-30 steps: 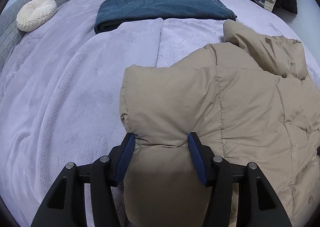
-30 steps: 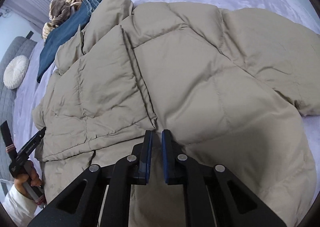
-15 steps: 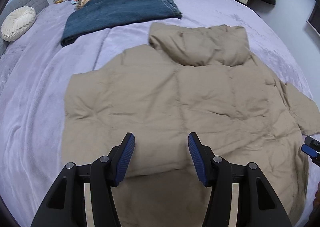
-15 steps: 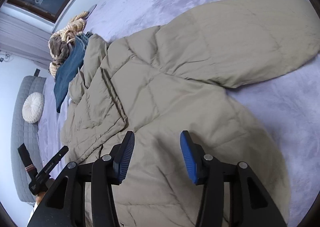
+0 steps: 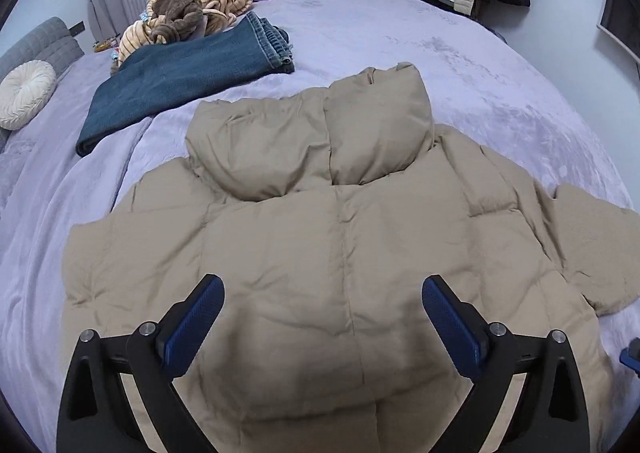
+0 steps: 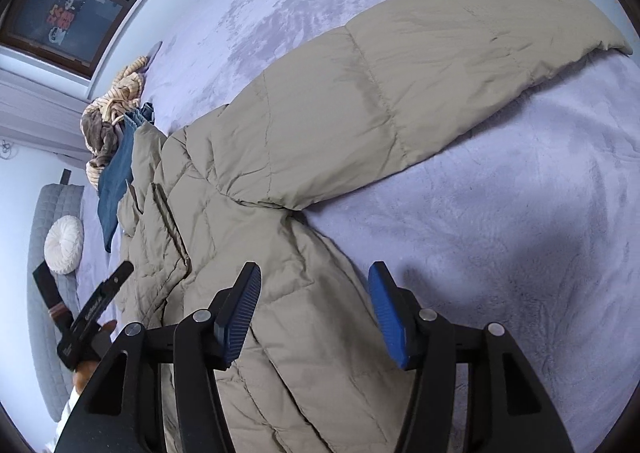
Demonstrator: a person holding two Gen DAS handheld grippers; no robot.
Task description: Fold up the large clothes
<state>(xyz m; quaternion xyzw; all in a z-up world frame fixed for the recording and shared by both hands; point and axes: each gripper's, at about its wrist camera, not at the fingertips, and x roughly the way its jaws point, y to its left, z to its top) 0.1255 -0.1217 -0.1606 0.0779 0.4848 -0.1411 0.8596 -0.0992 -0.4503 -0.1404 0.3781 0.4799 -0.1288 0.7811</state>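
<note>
1. Since the tan puffer jacket (image 5: 344, 253) now lies spread across the lilac bedspread (image 5: 500, 65), back side up with its hood (image 5: 316, 141) flopped over the collar, the step in hand looks like the first fold, and it should start from a flat garment.
2. One sleeve (image 6: 420, 85) stretches out sideways onto bare blanket, well apart from the body panel; I judge it the natural first piece to bring in across the back.
3. The right gripper (image 6: 314, 305) hangs over the hem side near that sleeve's root, and its jaws have just been opening; nothing sits between the blue pads. To do this well, bite the sleeve near the cuff end, not the puffy middle, so that it carries over in one piece.
4. The left gripper (image 5: 322, 317) hovers above the lower back, and its jaws too have just been opening, now spread wide with only air between them. It could press the body panel so that the slick fabric does not slide as the sleeve is drawn in.
5. Down padding springs back; expect to smooth each fold before the next.
6. Keep the work away from the folded jeans (image 5: 188, 73) beyond the hood, the striped heap (image 5: 192, 13) behind them and the round cushion (image 5: 24, 93).
</note>
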